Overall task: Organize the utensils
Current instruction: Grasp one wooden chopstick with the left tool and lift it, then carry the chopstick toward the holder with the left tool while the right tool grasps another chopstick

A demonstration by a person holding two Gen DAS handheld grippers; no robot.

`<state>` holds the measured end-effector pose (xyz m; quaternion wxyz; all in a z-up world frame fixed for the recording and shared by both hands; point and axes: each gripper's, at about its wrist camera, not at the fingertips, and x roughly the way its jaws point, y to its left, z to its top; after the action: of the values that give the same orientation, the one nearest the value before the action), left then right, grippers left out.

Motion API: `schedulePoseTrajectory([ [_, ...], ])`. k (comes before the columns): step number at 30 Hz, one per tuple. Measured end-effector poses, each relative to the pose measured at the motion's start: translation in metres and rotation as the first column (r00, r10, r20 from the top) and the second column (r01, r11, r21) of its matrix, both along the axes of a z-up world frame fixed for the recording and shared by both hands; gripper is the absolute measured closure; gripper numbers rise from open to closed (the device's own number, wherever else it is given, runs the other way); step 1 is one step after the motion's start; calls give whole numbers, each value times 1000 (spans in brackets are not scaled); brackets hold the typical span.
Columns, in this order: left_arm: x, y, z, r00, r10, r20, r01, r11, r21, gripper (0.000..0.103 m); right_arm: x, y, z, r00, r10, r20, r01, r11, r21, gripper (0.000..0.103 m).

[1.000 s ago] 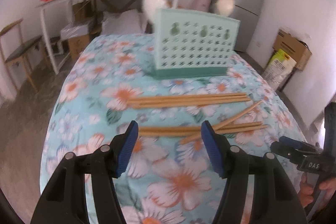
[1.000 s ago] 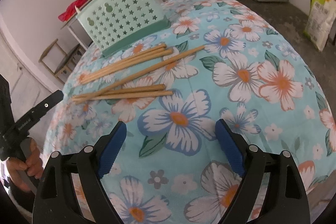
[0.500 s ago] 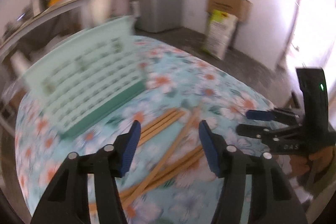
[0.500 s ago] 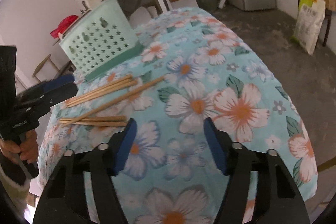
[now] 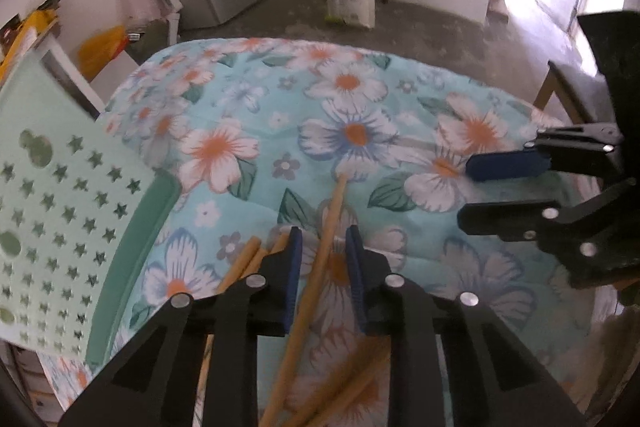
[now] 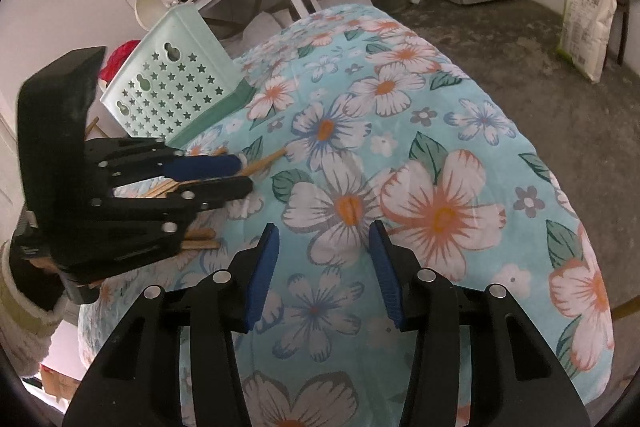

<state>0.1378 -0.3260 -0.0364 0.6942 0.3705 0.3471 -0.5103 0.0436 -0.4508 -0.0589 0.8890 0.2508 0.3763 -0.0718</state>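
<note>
Left gripper, frame centre: fingers just closing around long wooden chopstick, gaps visible. Right gripper, lower centre: fingers closing, parted, empty, over floral-clothed surface.

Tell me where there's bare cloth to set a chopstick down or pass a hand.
Free: the floral tablecloth right of the right gripper, out to the table's edge, and the stretch beyond the crossed chopstick. Crowded: the strip between the mint basket and the left gripper, whose jaws, just closing, straddle that chopstick among the others.
</note>
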Motion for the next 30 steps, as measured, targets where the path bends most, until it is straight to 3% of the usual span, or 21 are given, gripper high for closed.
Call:
schedulePoseTrajectory([
  [4,1,-8,-4,1000,0,18,0,1000,22,84,0,-2,-1,1000,-8,4,7,999,32,59],
  [6,-1,-12,-4,999,2,35,-3,1000,29,94,0,-4,-1,1000,-22,3,21,999,46,63],
  [10,-4,-13,4,998,22,61,-23,1000,17,97,-6,-6,0,999,-44,7,43,996,78,70],
  [15,-12,3,33,990,48,133,-42,998,-45,98,-15,2,9,999,-36,33,33,996,86,75],
  [20,-12,36,81,973,131,189,-105,984,-144,98,-20,20,24,998,2,62,-9,994,105,76],
  [25,-5,84,138,941,266,209,-202,938,-283,98,-14,48,33,996,59,73,-73,978,195,75],
  [30,-10,139,185,888,419,187,-302,840,-450,98,-4,72,18,995,103,6,-98,934,345,75],
])
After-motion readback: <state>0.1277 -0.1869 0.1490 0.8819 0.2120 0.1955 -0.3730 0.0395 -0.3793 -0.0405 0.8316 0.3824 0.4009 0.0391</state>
